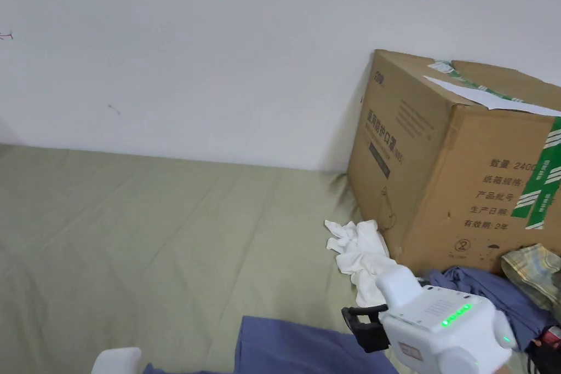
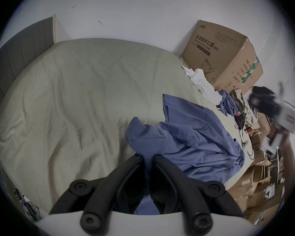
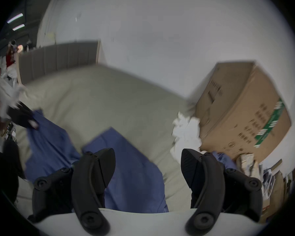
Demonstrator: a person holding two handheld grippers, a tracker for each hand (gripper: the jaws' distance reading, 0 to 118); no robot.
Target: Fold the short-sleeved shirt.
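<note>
A blue short-sleeved shirt lies crumpled on the pale green bedsheet. My left gripper is shut on a raised fold of the shirt, lifting it. In the right gripper view the same shirt spreads flat below my right gripper, whose jaws stand wide open above it with nothing between them. In the head view the right gripper hovers at the lower right, over the shirt's far edge. The left gripper's white housing peeks in at the bottom edge.
A large cardboard box stands on the bed against the white wall. A crumpled white garment lies at its foot, with another blue garment and a plaid cloth beside it. Flattened cartons pile up beyond the bed's right side.
</note>
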